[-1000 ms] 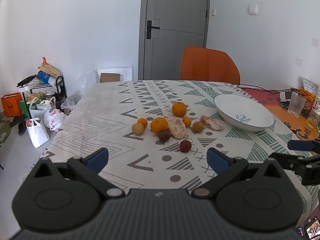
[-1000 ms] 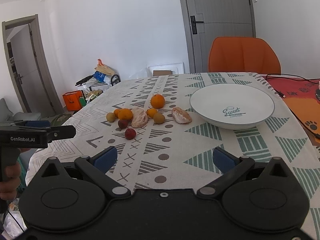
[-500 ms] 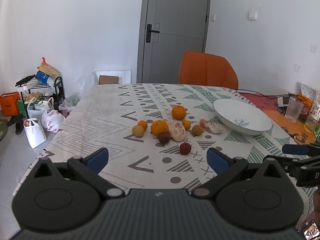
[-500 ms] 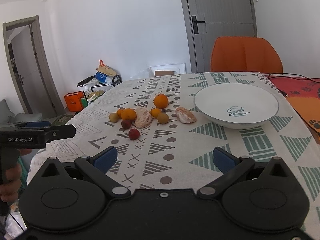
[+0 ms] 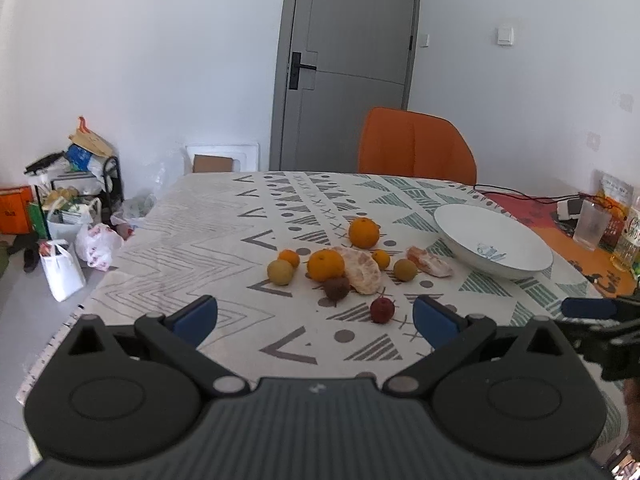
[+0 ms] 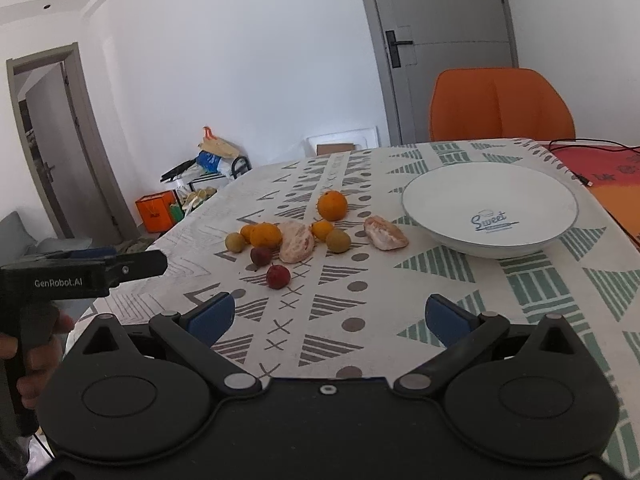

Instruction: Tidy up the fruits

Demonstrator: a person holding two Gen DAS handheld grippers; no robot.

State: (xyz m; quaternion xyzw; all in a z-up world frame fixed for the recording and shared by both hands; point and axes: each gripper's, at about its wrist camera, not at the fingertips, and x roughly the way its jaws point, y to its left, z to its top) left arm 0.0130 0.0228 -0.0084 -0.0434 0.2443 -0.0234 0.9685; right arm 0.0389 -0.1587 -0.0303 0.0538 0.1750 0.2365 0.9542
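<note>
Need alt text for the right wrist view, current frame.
The open right gripper hovers over a patterned tablecloth, facing a cluster of oranges and small fruits beside an empty white bowl. The left gripper is at the left edge; an orange chair stands behind the table.

The fruits (image 6: 294,236) lie clustered mid-table (image 6: 400,292), with the bowl (image 6: 490,210) to their right. A chair (image 6: 500,106) stands behind the table, before the door (image 6: 448,52).
</note>
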